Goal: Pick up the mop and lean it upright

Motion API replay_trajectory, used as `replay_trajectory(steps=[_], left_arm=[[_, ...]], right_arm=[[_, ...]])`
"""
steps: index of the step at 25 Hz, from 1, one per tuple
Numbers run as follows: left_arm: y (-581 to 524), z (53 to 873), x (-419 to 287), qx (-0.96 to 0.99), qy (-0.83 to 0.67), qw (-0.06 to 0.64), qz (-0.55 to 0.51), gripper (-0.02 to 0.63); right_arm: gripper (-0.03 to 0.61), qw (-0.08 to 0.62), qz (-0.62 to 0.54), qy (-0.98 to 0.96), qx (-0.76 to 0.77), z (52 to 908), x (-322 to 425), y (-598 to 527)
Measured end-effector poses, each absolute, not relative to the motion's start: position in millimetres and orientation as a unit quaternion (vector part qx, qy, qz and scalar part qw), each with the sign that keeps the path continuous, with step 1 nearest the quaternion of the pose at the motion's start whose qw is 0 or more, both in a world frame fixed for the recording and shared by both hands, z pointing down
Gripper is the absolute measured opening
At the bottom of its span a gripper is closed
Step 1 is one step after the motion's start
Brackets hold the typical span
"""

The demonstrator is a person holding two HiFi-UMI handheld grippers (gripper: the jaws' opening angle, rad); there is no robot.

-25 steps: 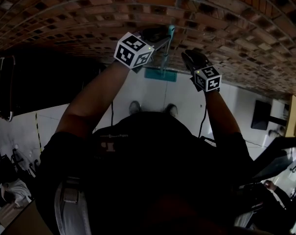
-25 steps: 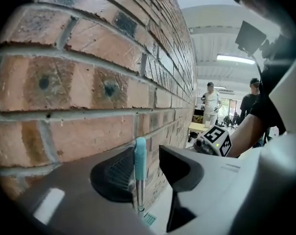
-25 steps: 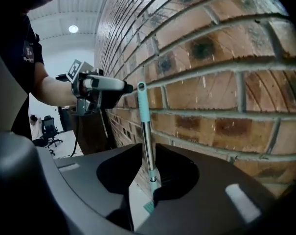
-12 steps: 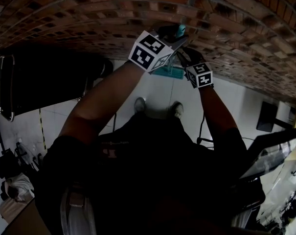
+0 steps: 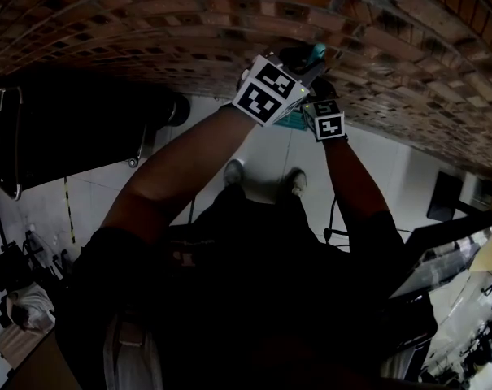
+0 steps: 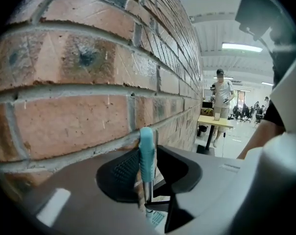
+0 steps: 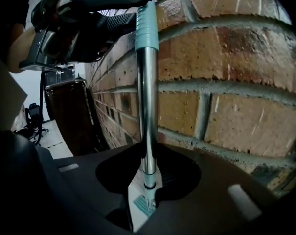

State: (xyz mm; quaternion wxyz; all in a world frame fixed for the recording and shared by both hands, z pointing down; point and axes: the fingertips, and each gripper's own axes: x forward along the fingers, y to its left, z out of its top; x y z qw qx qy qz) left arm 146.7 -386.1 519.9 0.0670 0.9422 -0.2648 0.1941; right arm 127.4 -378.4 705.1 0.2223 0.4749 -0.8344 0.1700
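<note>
Right hand-held gripper (image 7: 148, 180) neared left hand-held gripper (image 6: 150, 173); both narrowing, still spread around mop (image 7: 147, 92).

Mop (image 7: 147, 106) upright by wall (image 5: 148, 23), handle top (image 6: 147, 151) between 2 jaws of left gripper (image 6: 148, 173), shaft lower between 2 jaws of right gripper (image 7: 148, 177), mop head (image 7: 143, 202) on floor (image 5: 205, 140) below

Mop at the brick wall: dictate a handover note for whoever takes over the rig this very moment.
Left claw: open, jaws just been closing, round the teal grip atop the silver-handled flat mop; no clamp visible.
Right claw: open, also just closing, same mop between its jaws lower down.
Mop stands nearly upright by the red brick wall, teal head on the floor.
Done: raised. To do: rest it on the wall, withdraw.
</note>
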Motion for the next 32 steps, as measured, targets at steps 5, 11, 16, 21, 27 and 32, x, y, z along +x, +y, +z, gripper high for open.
replay_trajectory(steps=[5,11,16,21,27,32], left_arm=[[-387,522,145,0.939,-0.271,0.071,0.198,0.109],[-371,506,147,0.950,-0.248,0.055,0.184,0.097],[-362,478,143,0.958,-0.226,0.067,0.163,0.094],[-354,422,142,0.965,-0.212,0.063,0.139,0.094],[-346,342,140,0.972,-0.206,0.060,0.101,0.092],[-341,271,137,0.978,-0.194,0.037,0.070,0.092]], right_arm=[[0.106,0.231,0.172,-0.843,0.454,704,122,-372],[0.105,0.244,0.156,-0.851,0.438,689,123,-357],[0.104,0.231,0.140,-0.864,0.425,652,120,-345],[0.104,0.229,0.127,-0.869,0.419,600,124,-339],[0.104,0.213,0.116,-0.876,0.416,524,125,-331],[0.104,0.194,0.104,-0.883,0.413,459,124,-330]])
